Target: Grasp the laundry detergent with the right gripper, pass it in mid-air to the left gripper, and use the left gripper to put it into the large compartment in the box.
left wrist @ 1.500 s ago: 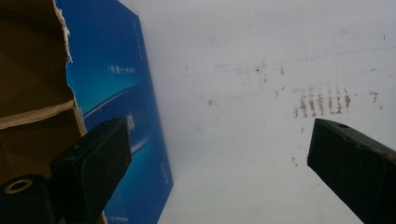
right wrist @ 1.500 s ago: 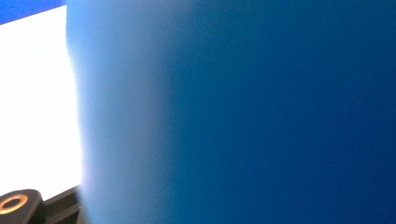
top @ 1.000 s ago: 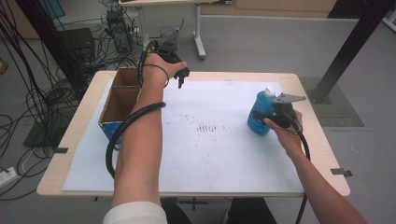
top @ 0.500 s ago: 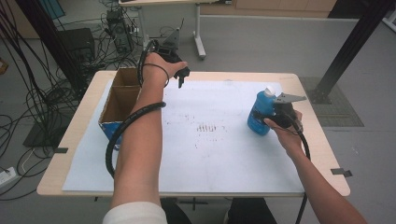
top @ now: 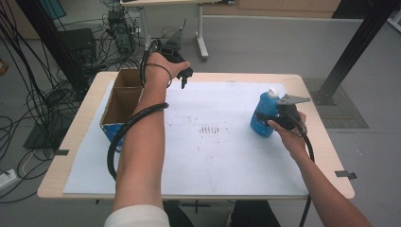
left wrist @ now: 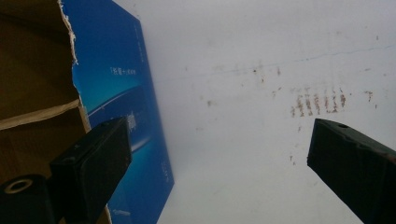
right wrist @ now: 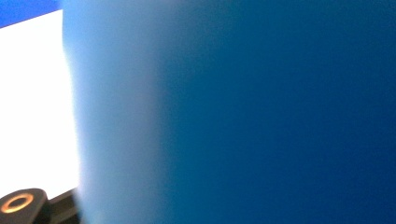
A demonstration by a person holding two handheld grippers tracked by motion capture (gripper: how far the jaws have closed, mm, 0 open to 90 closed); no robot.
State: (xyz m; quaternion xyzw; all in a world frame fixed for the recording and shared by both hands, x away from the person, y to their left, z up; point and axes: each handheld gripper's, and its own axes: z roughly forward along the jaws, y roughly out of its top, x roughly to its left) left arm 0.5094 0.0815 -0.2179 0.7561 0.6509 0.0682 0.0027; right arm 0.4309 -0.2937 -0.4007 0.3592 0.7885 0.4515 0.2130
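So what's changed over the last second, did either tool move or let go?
Nothing visibly changed. The right tool remains against the blue bottle, and the left tool still hangs open beside the cardboard box.

Pale wood-look desk [top: 312, 90], smooth and matt, under a white paper sheet [top: 227, 161] stained with rusty brown marks. Brown corrugated cardboard box [top: 124, 97], raw and torn along one edge, outer face printed glossy blue. Blue plastic bottle [top: 263, 116], smooth with a slight sheen, white cap. Black matt plastic fingers [left wrist: 93, 158], grey metal plate on top
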